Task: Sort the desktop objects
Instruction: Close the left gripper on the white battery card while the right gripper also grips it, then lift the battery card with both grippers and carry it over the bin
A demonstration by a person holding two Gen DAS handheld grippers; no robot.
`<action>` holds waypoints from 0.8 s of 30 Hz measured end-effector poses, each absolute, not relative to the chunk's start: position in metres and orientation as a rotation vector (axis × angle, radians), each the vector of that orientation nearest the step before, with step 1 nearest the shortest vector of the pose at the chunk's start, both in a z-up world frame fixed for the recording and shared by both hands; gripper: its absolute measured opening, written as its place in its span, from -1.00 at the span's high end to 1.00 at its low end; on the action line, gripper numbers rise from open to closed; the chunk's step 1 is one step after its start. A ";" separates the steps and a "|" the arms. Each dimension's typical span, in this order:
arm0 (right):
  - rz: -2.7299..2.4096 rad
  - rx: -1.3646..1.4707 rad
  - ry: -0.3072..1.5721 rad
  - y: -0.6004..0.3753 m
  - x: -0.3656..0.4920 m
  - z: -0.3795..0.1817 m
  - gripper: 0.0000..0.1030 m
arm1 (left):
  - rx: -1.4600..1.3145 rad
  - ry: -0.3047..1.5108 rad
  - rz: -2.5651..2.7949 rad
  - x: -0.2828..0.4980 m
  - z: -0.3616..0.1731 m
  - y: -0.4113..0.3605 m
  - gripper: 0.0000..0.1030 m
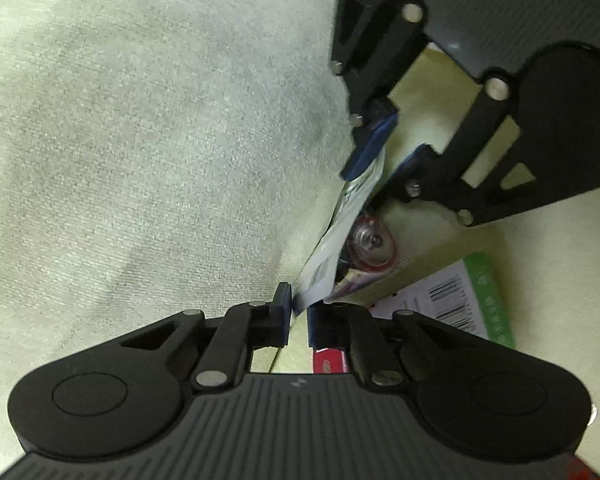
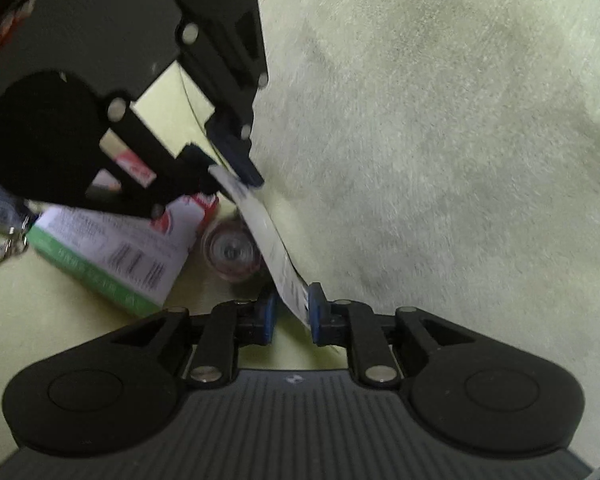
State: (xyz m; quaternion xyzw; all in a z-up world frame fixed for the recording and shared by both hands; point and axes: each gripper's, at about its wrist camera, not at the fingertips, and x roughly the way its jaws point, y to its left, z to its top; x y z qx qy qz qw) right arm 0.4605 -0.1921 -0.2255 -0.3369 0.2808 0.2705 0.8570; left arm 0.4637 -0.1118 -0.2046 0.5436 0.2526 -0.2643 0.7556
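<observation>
Left gripper point(image 1: 299, 312): blue-padded jaws nearly closed, pinching one end of a thin white printed packet point(image 1: 342, 236). Right gripper point(image 2: 293, 312): jaws a little wider, with the packet's other end point(image 2: 274, 240) passing between them; it lies against the right-hand pad, but firm contact on both pads cannot be confirmed. The packet spans edge-on between the two tools, lifted off the pale yellow-green cloth-covered desk point(image 2: 440, 140).

Just beside it lies a clear round-ended container with red contents point(image 2: 230, 250); next to that, a white carton with green edge and barcode point(image 2: 112, 256). A metal key ring point(image 2: 4, 246) lies at the left frame edge.

Judged step: two-handed carry of the packet toward its sorting place. Next move calls for matched motion of both tools to avoid tearing.

Hidden: destination, packet print, desk edges. Frames are motion-blurred.
</observation>
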 end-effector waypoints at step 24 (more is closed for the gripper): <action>0.452 -0.353 0.564 -0.225 0.423 -0.117 0.95 | 1.087 0.403 -0.632 0.449 -0.109 -0.081 1.00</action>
